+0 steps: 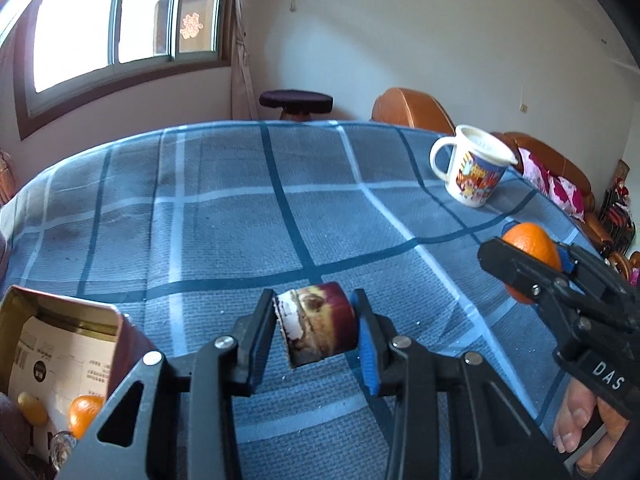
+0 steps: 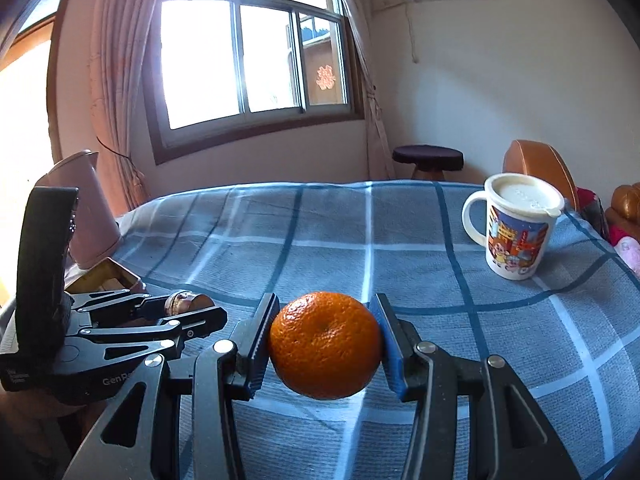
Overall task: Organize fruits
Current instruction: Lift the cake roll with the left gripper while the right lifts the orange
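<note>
My left gripper [image 1: 316, 326] is shut on a dark red and yellow cut apple piece [image 1: 318, 326], held above the blue checked tablecloth [image 1: 224, 220]. My right gripper [image 2: 324, 342] is shut on an orange [image 2: 325, 344], also above the cloth; it shows at the right of the left wrist view [image 1: 530, 258]. The left gripper with the apple piece [image 2: 188, 302] appears at the left of the right wrist view. An open box [image 1: 60, 344] at lower left holds another orange [image 1: 84, 414] and a yellow fruit [image 1: 32, 407].
A white cartoon mug [image 1: 472, 168] with a lid stands at the far right of the table, also in the right wrist view [image 2: 516, 226]. A pink kettle [image 2: 86, 208] stands at the left edge. A stool [image 1: 296, 102] and orange sofa [image 1: 412, 110] lie beyond the table.
</note>
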Demonstrator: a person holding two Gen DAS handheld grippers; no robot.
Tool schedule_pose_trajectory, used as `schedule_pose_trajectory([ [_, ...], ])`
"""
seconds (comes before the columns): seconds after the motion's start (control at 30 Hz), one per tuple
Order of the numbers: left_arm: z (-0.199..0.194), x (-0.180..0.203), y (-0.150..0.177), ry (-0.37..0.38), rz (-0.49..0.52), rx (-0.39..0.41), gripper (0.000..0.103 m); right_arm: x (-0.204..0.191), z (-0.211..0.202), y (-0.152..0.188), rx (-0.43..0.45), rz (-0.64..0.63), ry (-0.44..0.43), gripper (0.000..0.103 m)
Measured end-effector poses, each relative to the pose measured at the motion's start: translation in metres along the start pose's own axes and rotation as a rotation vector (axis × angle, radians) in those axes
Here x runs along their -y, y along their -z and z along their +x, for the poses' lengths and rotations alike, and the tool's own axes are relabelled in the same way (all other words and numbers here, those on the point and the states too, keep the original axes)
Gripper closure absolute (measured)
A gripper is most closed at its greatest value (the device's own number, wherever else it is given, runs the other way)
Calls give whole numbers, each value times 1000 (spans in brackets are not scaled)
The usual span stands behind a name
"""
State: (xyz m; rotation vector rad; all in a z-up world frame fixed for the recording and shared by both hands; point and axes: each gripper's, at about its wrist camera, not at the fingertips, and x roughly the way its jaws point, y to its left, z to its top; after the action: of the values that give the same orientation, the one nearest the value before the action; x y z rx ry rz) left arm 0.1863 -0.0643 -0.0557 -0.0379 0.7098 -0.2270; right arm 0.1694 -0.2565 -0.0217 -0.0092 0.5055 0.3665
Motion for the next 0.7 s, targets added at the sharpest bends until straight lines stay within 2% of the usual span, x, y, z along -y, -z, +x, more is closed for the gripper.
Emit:
schedule_pose_trajectory([
  [0.33, -17, -11, 6, 9, -39, 57, 64, -18, -10, 3, 62, -41, -20, 54],
  [0.7, -35, -3, 12, -33, 6, 127, 64, -21, -18, 5, 99, -51, -11, 54],
])
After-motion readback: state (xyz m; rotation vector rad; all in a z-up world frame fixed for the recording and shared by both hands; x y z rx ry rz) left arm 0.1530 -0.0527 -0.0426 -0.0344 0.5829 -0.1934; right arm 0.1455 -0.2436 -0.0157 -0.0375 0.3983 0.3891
